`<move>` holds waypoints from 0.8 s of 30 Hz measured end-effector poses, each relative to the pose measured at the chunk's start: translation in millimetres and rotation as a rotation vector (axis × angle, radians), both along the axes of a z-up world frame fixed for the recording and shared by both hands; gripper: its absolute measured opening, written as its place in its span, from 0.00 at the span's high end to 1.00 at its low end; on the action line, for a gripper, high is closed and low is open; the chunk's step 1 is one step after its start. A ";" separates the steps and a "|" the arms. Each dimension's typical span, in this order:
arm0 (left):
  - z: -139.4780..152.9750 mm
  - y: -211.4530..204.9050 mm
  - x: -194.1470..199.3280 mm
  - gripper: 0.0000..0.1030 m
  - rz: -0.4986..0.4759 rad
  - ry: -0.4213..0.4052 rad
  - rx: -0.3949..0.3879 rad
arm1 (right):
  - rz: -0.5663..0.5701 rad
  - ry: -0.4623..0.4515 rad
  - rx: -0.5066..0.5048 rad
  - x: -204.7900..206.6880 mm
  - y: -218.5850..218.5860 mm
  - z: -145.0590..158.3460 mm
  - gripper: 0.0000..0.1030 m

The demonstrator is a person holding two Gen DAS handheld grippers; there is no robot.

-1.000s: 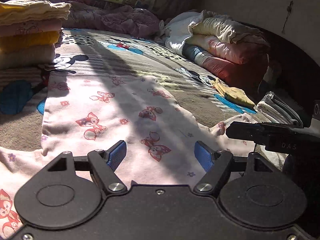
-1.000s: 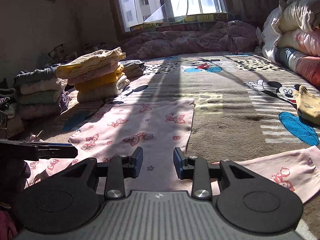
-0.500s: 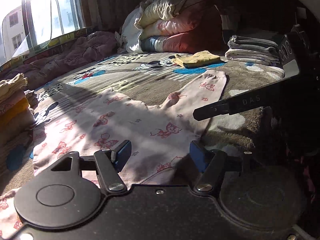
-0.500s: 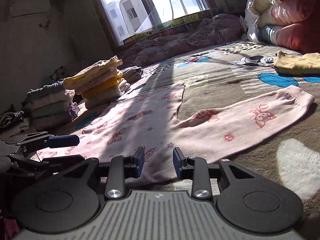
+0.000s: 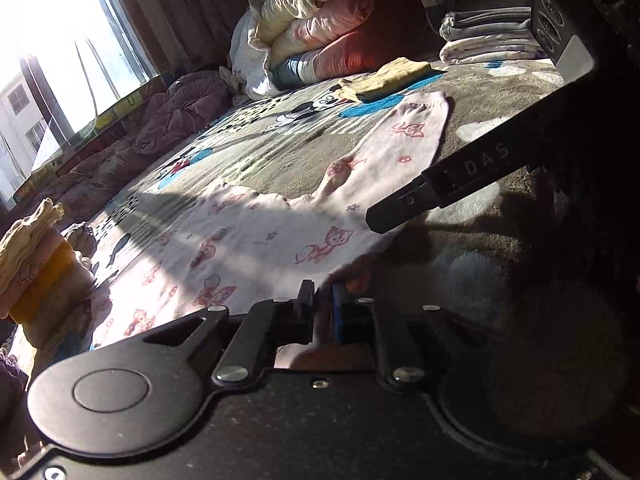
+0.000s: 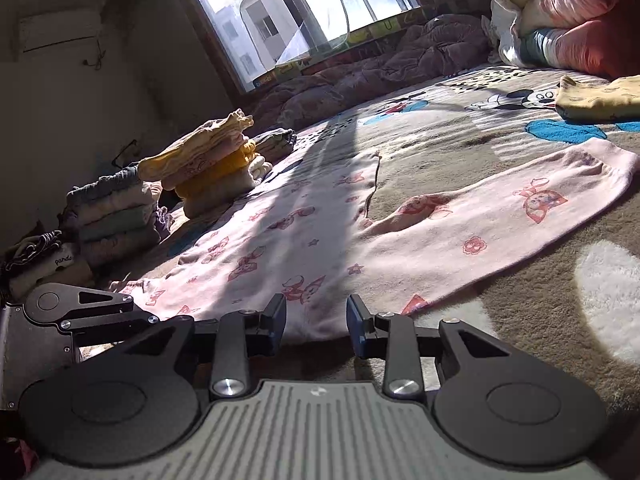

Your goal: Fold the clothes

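A pink long-sleeved shirt with cartoon prints [image 5: 256, 240] lies flat on the patterned blanket, one sleeve [image 6: 500, 220] stretched to the right. My left gripper [image 5: 323, 300] is shut on the shirt's near edge. My right gripper [image 6: 316, 314] is open, its jaws either side of the near hem close to the sleeve's base. The right gripper also shows in the left wrist view [image 5: 440, 188], and the left gripper in the right wrist view [image 6: 80, 312].
Stacks of folded clothes [image 6: 208, 160] stand at the left. A folded yellow garment [image 6: 600, 98] lies at the right, bedding piled behind it [image 5: 320, 28]. Folded grey and white cloths [image 5: 488, 36] sit far right. A purple quilt [image 6: 380, 68] lies under the window.
Both grippers swung low to the shirt's near edge. The left gripper has closed from open onto the edge. The right gripper stays open.
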State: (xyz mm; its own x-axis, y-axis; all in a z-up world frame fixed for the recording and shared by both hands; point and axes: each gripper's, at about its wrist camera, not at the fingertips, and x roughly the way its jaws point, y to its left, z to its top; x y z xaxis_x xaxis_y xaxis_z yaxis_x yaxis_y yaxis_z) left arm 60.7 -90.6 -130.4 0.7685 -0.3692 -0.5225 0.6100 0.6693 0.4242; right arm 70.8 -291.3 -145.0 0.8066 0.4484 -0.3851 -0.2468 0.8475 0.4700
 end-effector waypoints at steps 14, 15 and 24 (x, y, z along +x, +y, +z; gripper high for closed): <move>-67.3 -17.1 -31.3 0.84 -0.152 -0.408 0.532 | -0.033 0.058 -0.005 12.9 -2.0 -11.5 0.66; -62.6 -14.8 -30.2 0.79 -0.148 -0.392 0.516 | -0.032 0.057 -0.016 13.0 -1.3 -11.4 0.66; -39.6 -19.0 -28.8 0.73 -0.142 -0.343 0.357 | -0.045 0.048 -0.016 12.8 -4.7 -10.8 0.66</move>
State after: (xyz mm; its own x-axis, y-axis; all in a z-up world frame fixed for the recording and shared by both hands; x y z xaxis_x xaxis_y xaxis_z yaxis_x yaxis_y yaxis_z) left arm 31.9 -109.5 -170.0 0.8733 -0.3268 -0.3614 0.4696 0.3666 0.8032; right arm 83.6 -296.0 -155.8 0.8063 0.4053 -0.4308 -0.1855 0.8649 0.4664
